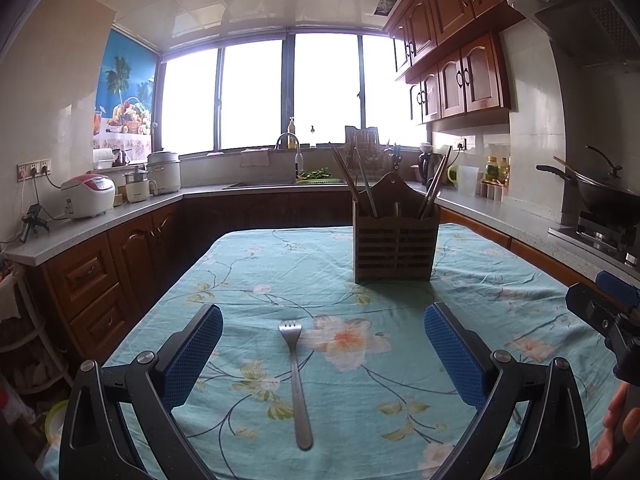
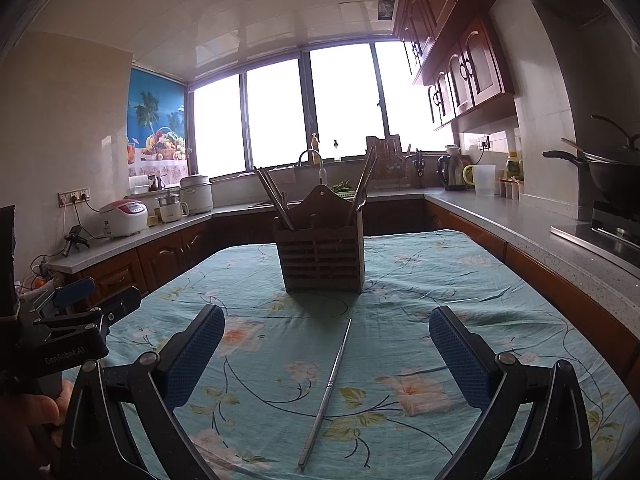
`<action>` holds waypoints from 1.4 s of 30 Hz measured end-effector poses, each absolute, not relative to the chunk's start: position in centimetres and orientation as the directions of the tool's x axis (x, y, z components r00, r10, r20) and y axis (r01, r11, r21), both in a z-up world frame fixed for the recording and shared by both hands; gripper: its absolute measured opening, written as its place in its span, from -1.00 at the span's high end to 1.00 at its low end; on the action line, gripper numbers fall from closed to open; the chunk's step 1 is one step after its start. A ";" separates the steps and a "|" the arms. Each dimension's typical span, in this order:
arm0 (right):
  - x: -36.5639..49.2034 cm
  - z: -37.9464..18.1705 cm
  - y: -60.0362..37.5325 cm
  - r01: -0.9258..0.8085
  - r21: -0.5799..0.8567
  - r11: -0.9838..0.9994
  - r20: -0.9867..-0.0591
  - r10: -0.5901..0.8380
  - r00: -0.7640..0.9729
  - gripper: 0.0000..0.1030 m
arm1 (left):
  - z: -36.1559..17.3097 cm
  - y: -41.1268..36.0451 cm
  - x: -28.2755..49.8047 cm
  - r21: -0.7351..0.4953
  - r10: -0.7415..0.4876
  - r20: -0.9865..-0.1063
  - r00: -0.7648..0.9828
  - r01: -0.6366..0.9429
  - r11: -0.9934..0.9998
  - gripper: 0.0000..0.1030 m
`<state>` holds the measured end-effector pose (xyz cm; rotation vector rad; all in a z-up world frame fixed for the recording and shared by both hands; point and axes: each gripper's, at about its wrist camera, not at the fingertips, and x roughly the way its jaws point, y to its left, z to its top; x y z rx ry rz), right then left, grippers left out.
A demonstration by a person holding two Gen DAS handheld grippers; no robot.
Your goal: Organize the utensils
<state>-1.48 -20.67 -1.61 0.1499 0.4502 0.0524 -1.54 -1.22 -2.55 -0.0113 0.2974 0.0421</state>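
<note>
Hovering over a flowered cloth on the counter, left gripper spread wide and holding nothing, fork flat on the cloth between the two blue pads, tines pointing far, handle near. Right gripper likewise wide open and empty, a single metal chopstick lying between its pads, slanted from near left to far right. Wooden holder standing upright farther back on the counter, chopsticks already leaning out of its left and right compartments; what else sits inside too dim to tell. Each gripper also glimpsed at the edge of the other's view, so close side by side.

Judged as the start of two pickups, neither piece touched yet. Likely trouble from here:
- Fork thin and lying flat, so pads closing too high would skim over it or press it into the cloth and bunch the fabric.
- Chopstick round, slick and slanted, so a squeeze off its middle could roll or tip it out.
- Grippers near each other, so reaching for the holder together risks a knock.
- Holder light-looking, so a hard push on its rim could tip it.
</note>
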 end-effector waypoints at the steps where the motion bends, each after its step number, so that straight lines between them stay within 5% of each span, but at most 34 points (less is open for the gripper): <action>1: -1.5 -1.6 -20.6 -0.017 0.156 0.988 -0.429 0.083 0.899 -1.00 | -2.5 -1.2 -1.5 -0.005 0.040 -0.293 0.955 -0.043 0.999 -0.98; 42: -1.6 -1.3 -21.1 -0.013 0.175 0.985 -0.426 0.088 0.900 -1.00 | -2.2 -2.4 -1.7 -0.010 0.036 -0.296 0.955 -0.041 0.999 -0.98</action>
